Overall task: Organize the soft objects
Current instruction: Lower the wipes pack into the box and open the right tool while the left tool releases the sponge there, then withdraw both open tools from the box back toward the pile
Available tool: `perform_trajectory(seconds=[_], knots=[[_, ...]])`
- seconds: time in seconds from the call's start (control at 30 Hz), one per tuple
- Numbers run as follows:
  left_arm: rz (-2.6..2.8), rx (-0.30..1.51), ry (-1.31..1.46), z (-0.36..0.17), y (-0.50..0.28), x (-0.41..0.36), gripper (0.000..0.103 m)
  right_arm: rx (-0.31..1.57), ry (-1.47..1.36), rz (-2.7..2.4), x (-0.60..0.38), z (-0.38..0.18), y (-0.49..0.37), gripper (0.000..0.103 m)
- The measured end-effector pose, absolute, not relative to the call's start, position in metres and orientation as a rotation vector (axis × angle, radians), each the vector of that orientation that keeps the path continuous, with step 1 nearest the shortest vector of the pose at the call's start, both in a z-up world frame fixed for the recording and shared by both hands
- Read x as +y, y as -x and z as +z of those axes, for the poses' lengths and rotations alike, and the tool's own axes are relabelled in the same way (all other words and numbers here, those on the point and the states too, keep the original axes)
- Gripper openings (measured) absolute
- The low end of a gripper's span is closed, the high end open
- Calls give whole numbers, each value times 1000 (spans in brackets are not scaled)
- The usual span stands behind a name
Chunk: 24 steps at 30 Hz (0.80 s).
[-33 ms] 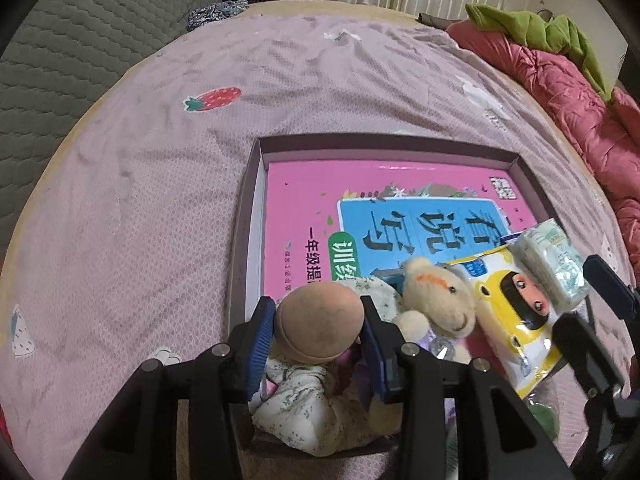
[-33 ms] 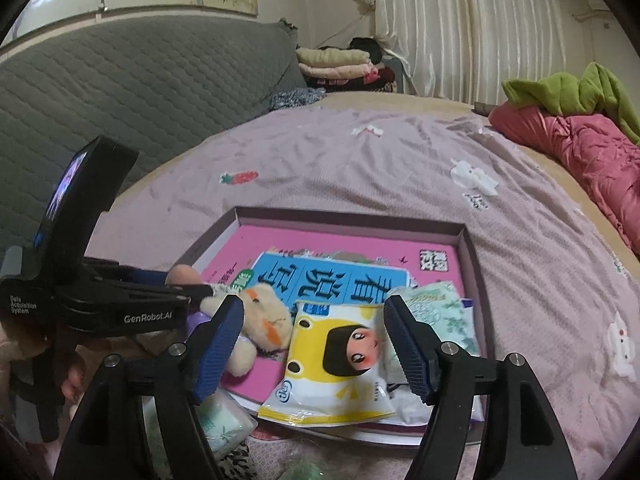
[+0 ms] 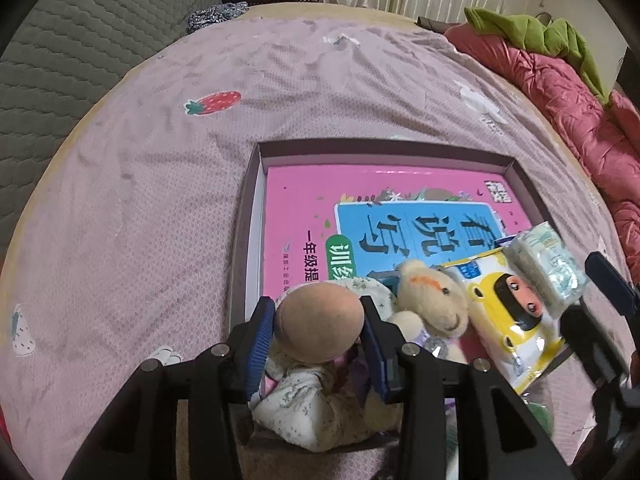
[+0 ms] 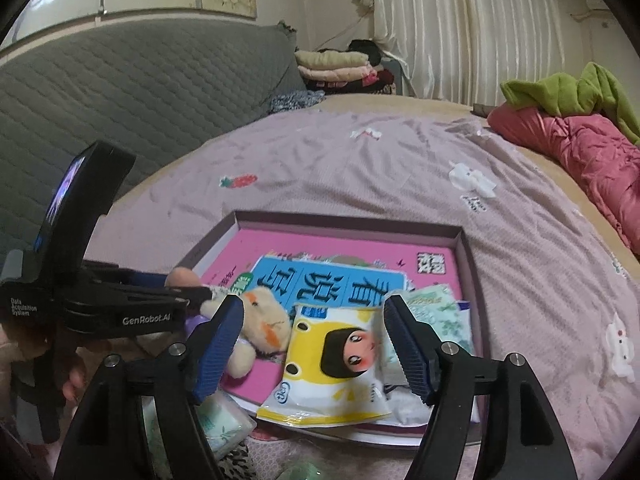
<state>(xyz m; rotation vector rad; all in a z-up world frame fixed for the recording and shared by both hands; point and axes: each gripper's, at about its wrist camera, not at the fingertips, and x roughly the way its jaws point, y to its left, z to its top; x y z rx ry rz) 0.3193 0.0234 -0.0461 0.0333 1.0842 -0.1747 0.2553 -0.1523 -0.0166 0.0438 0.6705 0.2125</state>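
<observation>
Two tongs were at work over a shallow mauve cardboard tray (image 3: 380,148) that lay on the pink strawberry-print bed sheet (image 3: 160,200). The left tongs (image 3: 318,320) were closed to about half their span on the bald peach head of a soft doll in a floral cream dress (image 3: 304,404). Both blue pads pressed the sides of the head. The doll sat at the near left corner of the tray, its body slumped over the near edge, just beside a small beige teddy bear (image 3: 432,304).

The right tongs (image 4: 314,304) stood wide open and held nothing. They were poised above a yellow cartoon-face wipes packet (image 4: 332,360) at the near edge of the tray, with a clear-wrapped tissue pack (image 3: 548,272) touching it towards the near right corner. All of these rested on a pink workbook (image 3: 360,188) that filled the tray floor.

With the doll gripped, the step in hand seemed to be lifting or repositioning it. The soft head would probably squash and could slip.
</observation>
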Motion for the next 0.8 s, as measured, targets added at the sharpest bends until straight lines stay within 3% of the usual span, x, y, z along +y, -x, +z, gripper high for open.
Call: perform_trajectory(seconds=[0.07, 0.53, 0.8], knots=[[-186, 1078, -18, -40, -317, 24, 47, 651, -49, 199, -161, -8, -251, 75], [-247, 957, 24, 18, -263, 28, 48, 578, -128, 135, -204, 18, -203, 76], [-250, 945, 54, 21, -229, 32, 48, 588, -126, 139, -198, 15, -193, 76]])
